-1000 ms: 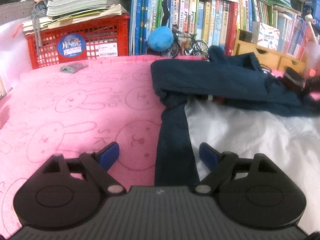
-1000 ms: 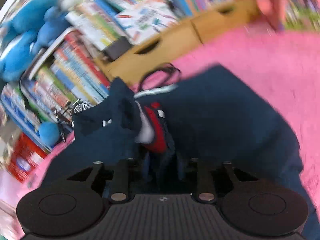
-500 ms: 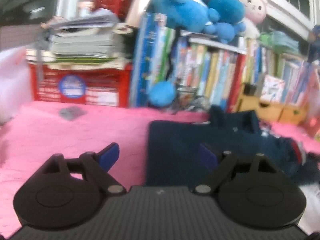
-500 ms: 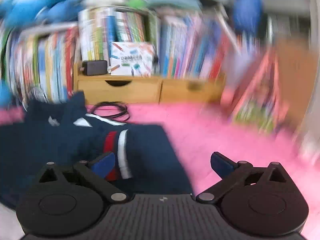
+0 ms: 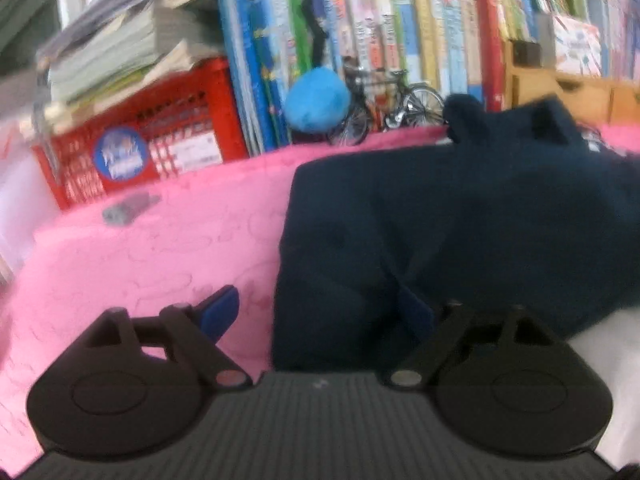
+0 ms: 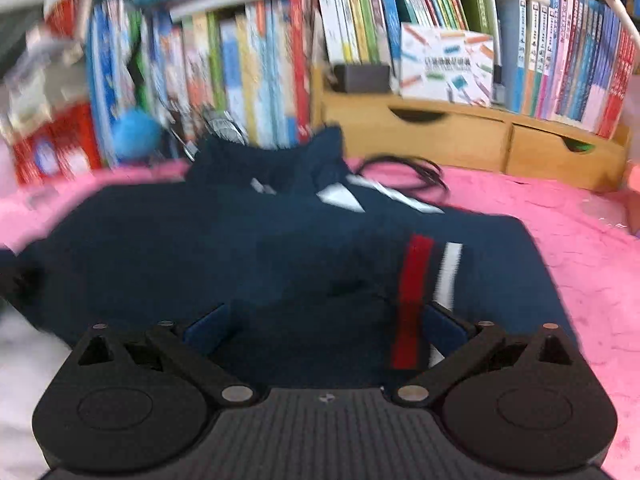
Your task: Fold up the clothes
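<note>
Lying crosswise, navy garment (image 6: 280, 248), collar toward books (image 6: 248, 64).

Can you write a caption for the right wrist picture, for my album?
Open right gripper over a navy garment with red and white stripes, on a pink blanket.

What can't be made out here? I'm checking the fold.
- Left wrist view: the navy blue garment's right side is cut off by the frame edge.
- Right wrist view: its near hem is hidden behind the right claw.
- Red crate's label: blurred.
</note>
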Action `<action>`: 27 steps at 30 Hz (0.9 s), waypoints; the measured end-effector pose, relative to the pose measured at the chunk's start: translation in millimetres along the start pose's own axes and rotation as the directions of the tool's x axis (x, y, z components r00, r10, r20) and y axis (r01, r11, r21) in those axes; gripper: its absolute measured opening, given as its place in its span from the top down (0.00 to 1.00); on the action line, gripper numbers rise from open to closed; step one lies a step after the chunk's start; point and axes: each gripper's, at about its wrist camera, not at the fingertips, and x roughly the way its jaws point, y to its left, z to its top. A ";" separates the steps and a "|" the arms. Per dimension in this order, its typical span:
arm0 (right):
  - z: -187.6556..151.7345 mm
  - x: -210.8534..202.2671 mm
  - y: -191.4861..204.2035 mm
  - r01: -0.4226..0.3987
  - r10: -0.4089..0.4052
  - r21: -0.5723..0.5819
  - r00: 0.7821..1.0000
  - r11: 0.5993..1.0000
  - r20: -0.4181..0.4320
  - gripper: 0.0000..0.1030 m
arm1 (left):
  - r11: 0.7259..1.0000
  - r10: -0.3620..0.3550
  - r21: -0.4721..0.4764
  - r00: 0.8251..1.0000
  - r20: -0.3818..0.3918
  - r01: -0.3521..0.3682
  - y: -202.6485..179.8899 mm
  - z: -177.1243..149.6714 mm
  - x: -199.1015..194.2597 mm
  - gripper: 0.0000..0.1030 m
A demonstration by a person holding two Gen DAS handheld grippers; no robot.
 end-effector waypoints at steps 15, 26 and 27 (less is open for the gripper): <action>30.0 -10.9 38.4 -0.170 0.180 -0.101 0.979 0.980 0.094 0.00 | 0.996 -0.059 0.072 0.998 0.024 0.057 -32.6 21.3 2.9 0.15; 12.0 7.5 34.6 -0.201 0.203 -0.277 0.979 0.939 -0.021 0.00 | 0.996 -0.070 -0.055 0.997 0.006 0.071 -12.3 9.9 22.7 0.01; 10.5 6.3 27.2 -0.200 0.201 -0.279 0.979 0.939 -0.027 0.00 | 0.995 -0.076 -0.064 0.997 0.002 0.076 -10.6 9.7 23.2 0.01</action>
